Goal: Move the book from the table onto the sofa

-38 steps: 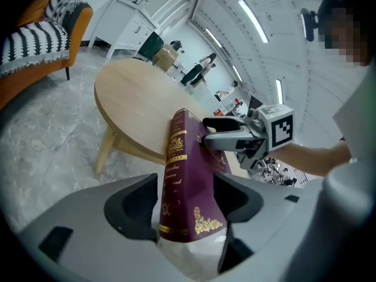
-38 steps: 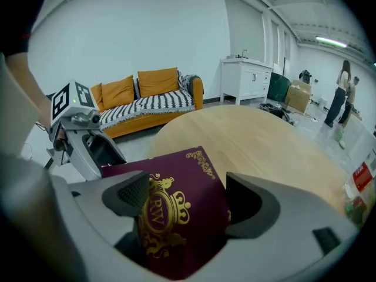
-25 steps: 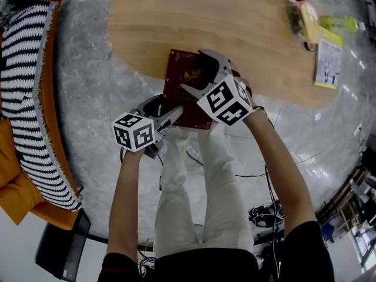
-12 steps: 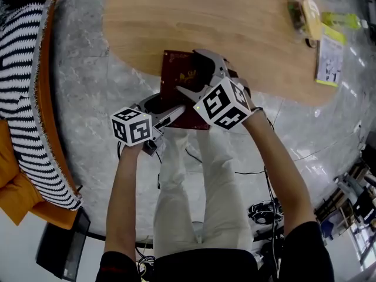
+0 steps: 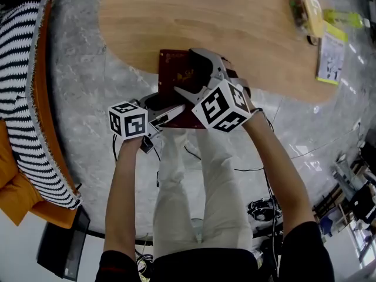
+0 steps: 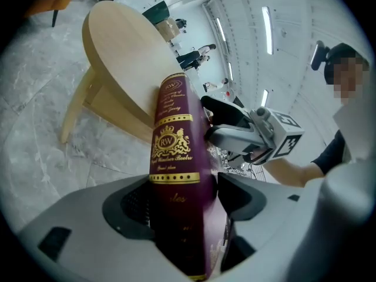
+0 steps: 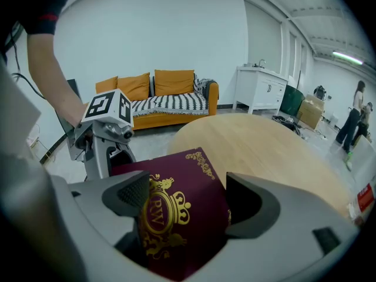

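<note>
While the maroon book (image 5: 171,75) with its gold crest hangs half over the near rim of the wooden table (image 5: 205,22), both claws have hold of it. Seen along the left gripper (image 6: 185,196), the spine stands upright in the middle of the gap, facing the camera. The two jaws close against the covers on either side, so this claw pinches the book across its thickness at the near end. Seen along the right gripper (image 7: 188,196), the crowned front cover fills the gap from jaw to jaw. The pad at that view's left lies over the cover and the other jaw meets the book's edge, pinching it. From the head view the right claw sits over the book's far half and the left at its near corner, above the floor (image 5: 88,87). Whether the far end touches the tabletop cannot be told. The orange sofa (image 7: 158,121) with its striped throw (image 7: 170,103) stands well apart.
</note>
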The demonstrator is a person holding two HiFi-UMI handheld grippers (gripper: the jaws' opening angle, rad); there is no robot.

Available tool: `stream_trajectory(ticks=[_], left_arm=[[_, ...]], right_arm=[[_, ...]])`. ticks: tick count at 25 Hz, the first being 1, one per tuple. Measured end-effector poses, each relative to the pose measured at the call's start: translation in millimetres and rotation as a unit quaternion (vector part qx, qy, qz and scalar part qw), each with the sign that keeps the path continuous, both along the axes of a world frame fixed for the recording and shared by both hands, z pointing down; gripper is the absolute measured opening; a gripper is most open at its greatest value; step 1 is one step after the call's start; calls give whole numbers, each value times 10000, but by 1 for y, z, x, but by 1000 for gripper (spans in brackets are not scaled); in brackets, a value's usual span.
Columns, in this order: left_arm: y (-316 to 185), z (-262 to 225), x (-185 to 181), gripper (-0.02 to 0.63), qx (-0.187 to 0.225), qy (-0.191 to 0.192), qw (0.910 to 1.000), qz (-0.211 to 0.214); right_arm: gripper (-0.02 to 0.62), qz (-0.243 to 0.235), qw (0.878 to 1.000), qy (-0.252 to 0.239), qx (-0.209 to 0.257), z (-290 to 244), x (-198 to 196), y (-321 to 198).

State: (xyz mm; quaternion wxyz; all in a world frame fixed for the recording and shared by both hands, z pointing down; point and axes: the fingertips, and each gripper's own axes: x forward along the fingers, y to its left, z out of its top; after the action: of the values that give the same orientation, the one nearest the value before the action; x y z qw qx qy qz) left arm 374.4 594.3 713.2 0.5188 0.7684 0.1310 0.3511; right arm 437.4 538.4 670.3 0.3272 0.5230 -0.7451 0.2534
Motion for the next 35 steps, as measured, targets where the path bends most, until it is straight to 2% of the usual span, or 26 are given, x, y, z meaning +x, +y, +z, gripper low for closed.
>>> stream_trajectory(ticks=[8, 18, 26, 31, 35], left_arm=[[0, -4, -1, 325, -185, -92, 9997, -113], [-6, -24, -7, 278, -53, -10, 9990, -450], [-25, -50, -6, 247, 221, 52, 9979, -614], [-40, -76, -21, 235, 432, 78, 9965, -707], [-57, -103, -22, 233, 635, 222, 9946, -797]], right_arm=[[405, 55, 9999, -99, 2, 0, 0, 1], [405, 391, 9989, -251, 73, -15, 1, 8], [405, 620, 9973, -396, 61, -36, 1, 9], [405, 836, 9945, -632, -7, -58, -11, 11], [403, 874, 9948, -530, -58, -76, -11, 10]])
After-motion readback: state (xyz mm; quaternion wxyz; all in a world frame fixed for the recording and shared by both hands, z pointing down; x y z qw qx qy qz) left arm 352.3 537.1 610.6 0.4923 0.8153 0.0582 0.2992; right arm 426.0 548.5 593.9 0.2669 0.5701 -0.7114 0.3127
